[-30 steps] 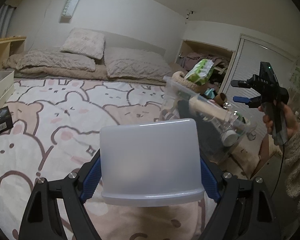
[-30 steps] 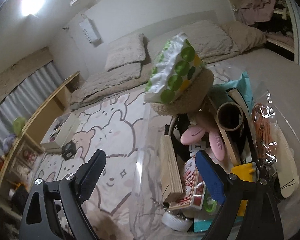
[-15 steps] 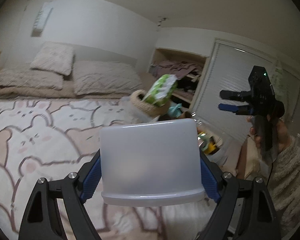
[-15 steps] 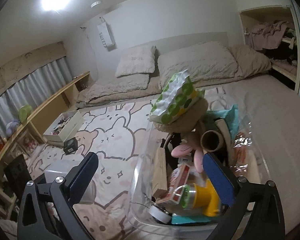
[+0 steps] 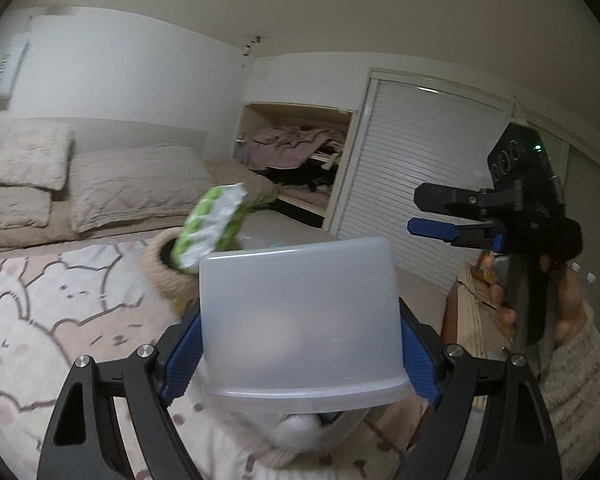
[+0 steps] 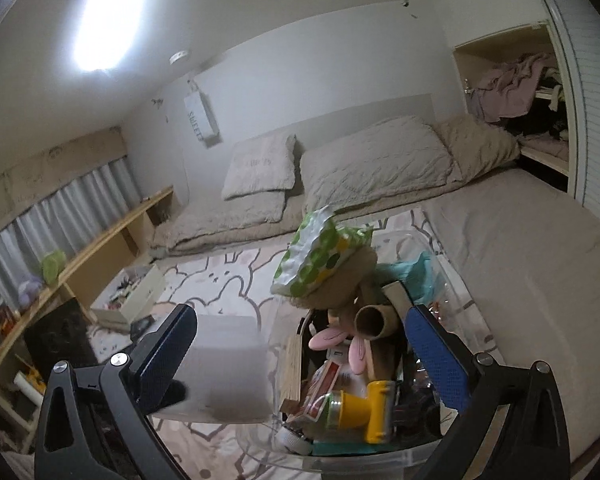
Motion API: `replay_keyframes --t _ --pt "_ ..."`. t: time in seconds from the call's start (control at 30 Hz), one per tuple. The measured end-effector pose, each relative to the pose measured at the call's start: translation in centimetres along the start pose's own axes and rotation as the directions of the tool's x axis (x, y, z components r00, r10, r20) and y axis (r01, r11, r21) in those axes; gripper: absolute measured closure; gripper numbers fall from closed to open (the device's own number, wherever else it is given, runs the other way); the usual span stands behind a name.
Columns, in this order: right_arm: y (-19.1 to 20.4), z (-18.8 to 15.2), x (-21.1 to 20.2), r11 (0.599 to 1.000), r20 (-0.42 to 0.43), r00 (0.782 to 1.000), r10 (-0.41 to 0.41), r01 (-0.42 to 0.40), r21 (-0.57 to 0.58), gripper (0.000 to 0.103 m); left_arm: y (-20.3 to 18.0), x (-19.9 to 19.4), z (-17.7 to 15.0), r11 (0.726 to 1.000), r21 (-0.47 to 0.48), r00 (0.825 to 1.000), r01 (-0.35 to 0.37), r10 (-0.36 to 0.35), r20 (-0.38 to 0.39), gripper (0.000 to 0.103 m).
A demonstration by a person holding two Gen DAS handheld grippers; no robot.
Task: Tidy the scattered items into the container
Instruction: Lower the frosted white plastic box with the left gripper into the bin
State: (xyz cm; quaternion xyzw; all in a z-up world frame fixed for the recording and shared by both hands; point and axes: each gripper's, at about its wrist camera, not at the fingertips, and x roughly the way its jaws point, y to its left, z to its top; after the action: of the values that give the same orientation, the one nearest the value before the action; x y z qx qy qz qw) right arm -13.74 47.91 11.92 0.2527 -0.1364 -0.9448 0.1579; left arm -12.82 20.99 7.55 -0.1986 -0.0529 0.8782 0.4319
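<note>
With my left gripper (image 5: 300, 344) clamped on the frosted tub (image 5: 300, 320) and my right gripper (image 6: 300, 354) wide open and empty, I needed to bring the tub level over the clear bin (image 6: 380, 458) before letting go.

- Frosted plastic tub (image 5: 300, 320) between the left gripper's blue pads (image 5: 180, 354): fills the middle of the left wrist view, hides the clear container behind it; contents not readable through the cloudy wall.
- Green-and-white wipes pack (image 5: 210, 230): smeared by motion blur, print illegible.
- Woven basket (image 5: 168, 276): only one side visible past the tub.
- Clear container (image 6: 380, 452): near rim cut by the bottom edge.
- Small items in the white box (image 6: 130, 294) on the bed: too small to identify.
</note>
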Motion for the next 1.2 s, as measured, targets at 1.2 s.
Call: replay_keyframes --t 1.2 --pt "-6.6 -0.1 1.9 0.99 -0.079 0.995 0.066 -0.055 0.132 0.0 -5.7 13.3 -2.0 0.99 0.134 0.919 0.048 0.009 -0.394 0.0"
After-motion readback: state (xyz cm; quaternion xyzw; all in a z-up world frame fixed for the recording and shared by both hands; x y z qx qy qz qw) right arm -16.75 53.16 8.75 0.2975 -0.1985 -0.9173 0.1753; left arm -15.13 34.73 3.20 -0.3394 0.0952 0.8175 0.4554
